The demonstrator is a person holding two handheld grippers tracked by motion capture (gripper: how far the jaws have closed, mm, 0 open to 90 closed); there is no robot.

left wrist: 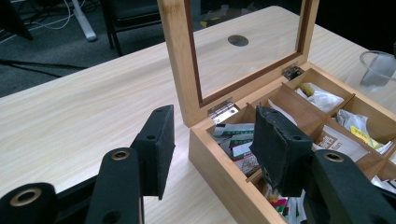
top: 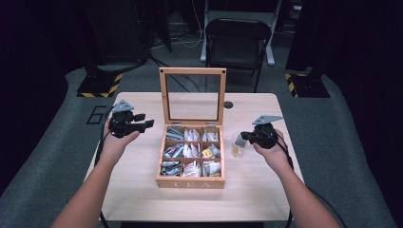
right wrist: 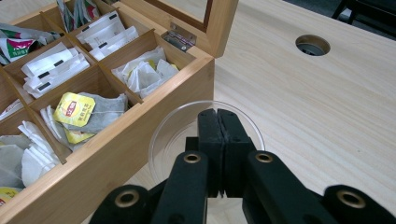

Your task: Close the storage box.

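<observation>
You had the tea box (top: 190,182) sitting mid-table with its glass lid (top: 193,96) already swung up and standing upright, so opening was done. Your right gripper (top: 245,137) was over the clear plastic cup (top: 237,145), which stood just right of the box, touching or nearly touching its side wall. In the right gripper view (right wrist: 218,122) the jaws were pressed flat together; it looked like they pinched the cup's near rim (right wrist: 161,135), but I couldn't confirm anything was actually between the pads. From the high view there was something yellowish low in the cup, possibly a tea bag; too small to call. Your left gripper (top: 145,123) hovered left of the box, near the back left corner, jaws spread wide and holding nothing; the left gripper view (left wrist: 212,144) showed it aimed at the back compartments. My read: box open, cup staged, one bag maybe moved, the picking of bags mostly still ahead. Count: one box, nine compartments in a three-by-three grid, all with packets or bags in them; one cup; one round cable hole (top: 228,105) in the table (top: 138,190) behind the box; one folding chair (top: 236,40) beyond the far edge. Yellow-tagged bag (right wrist: 74,109) lay in the right column, middle compartment.
</observation>
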